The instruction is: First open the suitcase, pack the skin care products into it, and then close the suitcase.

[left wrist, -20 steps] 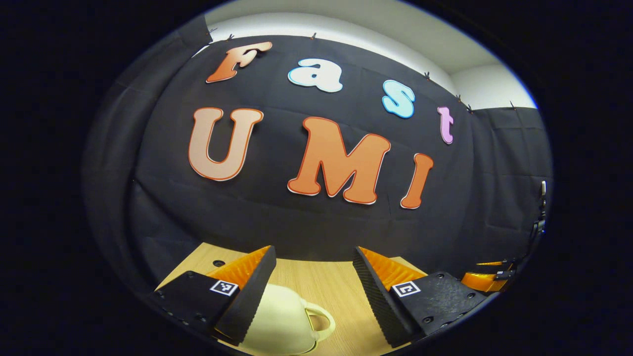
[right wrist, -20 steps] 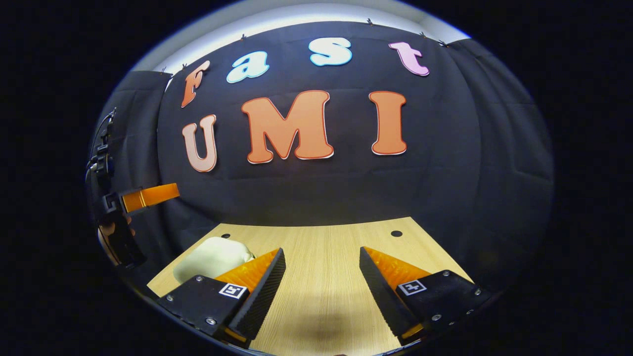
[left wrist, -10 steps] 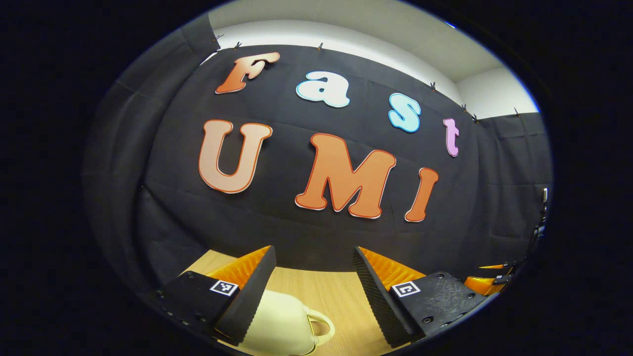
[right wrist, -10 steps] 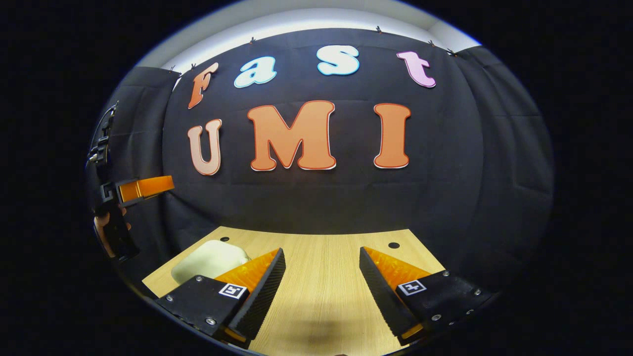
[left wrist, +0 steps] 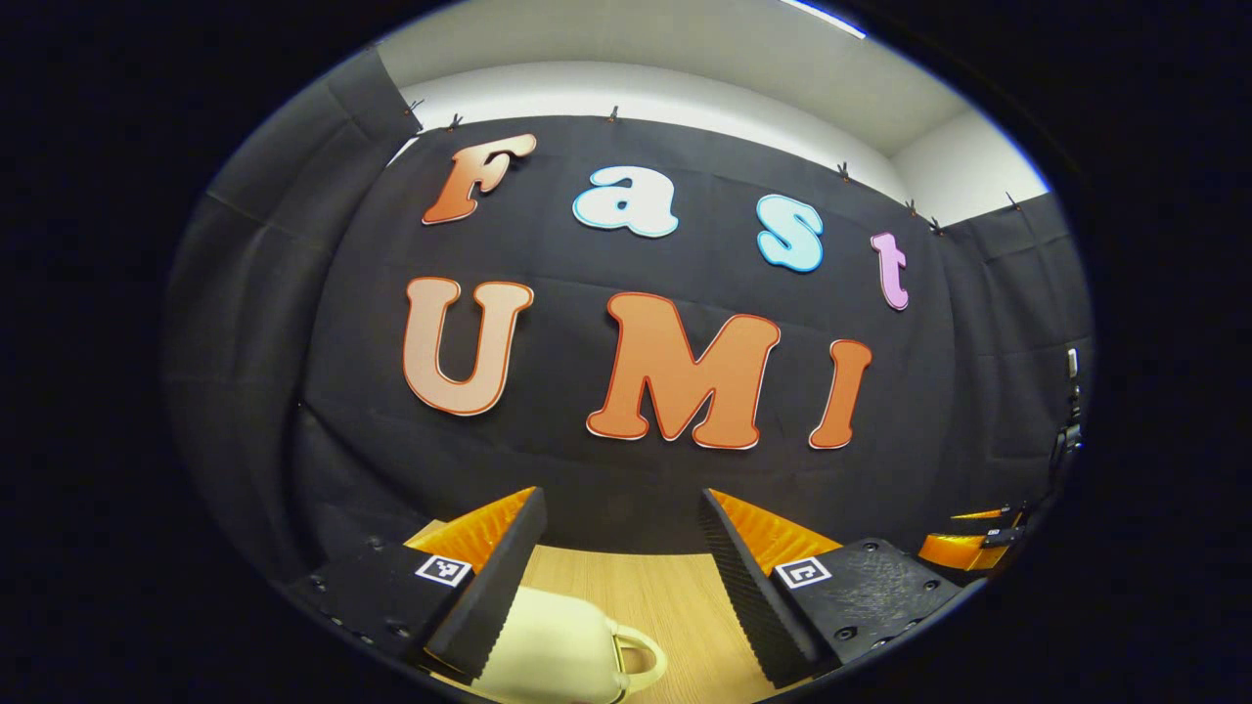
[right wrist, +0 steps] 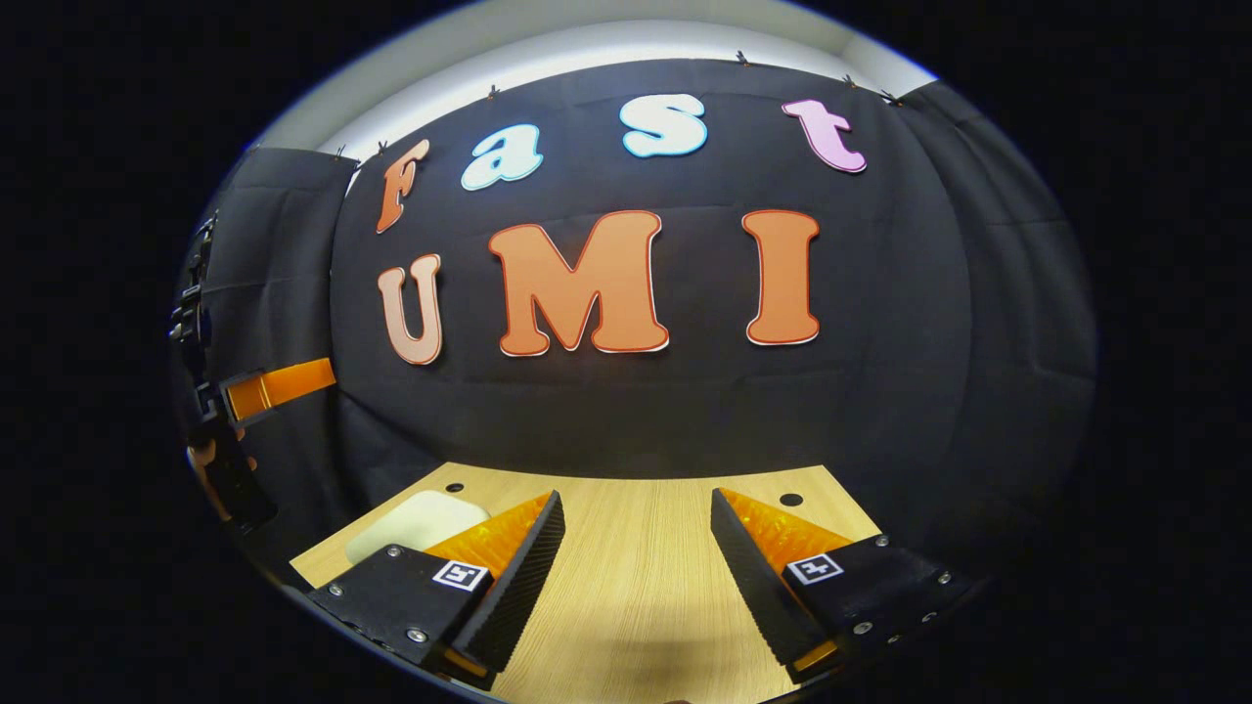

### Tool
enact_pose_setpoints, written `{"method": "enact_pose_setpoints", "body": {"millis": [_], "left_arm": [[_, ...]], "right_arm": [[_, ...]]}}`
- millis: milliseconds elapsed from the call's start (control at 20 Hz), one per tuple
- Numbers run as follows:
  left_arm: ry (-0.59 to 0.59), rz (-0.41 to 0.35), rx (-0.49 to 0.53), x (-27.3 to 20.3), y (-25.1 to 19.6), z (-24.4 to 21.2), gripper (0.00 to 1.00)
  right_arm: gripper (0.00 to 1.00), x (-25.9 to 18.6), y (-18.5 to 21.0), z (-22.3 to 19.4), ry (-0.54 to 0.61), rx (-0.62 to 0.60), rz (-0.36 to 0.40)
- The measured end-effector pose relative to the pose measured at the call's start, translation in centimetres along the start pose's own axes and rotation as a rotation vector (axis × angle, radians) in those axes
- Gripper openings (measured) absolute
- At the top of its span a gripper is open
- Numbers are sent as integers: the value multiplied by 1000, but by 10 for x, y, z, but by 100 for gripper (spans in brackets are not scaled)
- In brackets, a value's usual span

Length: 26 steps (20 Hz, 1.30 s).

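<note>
Both tools gape wide over the wooden counter [right wrist: 636,587] — left tool [left wrist: 611,577], right tool [right wrist: 636,577] — bare wood ahead to its far edge, the cream suitcase [left wrist: 558,650] beneath the left tool's fingers.

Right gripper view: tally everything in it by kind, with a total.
Cream suitcase: 1
Wooden table: 1
Grippers: 2, the right gripper near, the left gripper farther off
Total: 4
</note>
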<state>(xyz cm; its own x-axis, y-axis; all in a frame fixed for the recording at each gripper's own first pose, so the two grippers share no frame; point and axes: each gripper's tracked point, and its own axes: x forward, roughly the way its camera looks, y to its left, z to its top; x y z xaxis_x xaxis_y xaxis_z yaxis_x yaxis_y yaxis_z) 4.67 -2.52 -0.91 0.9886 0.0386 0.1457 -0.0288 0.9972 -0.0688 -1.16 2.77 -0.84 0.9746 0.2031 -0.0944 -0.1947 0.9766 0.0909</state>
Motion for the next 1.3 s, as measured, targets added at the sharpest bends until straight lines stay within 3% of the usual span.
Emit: {"method": "enact_pose_setpoints", "body": {"millis": [350,400,450,1300], "left_arm": [[19,2,-8,-7,18,9,97],[19,3,-5,-6,21,10,97],[21,3,-5,-5,22,10,97],[52,-24,5,7,15,2,97]], "right_arm": [[95,4,11,-5,4,18,-8],[100,3,12,-5,3,18,-9],[95,3,13,-5,3,17,-10],[95,4,10,-7,10,17,-28]]}}
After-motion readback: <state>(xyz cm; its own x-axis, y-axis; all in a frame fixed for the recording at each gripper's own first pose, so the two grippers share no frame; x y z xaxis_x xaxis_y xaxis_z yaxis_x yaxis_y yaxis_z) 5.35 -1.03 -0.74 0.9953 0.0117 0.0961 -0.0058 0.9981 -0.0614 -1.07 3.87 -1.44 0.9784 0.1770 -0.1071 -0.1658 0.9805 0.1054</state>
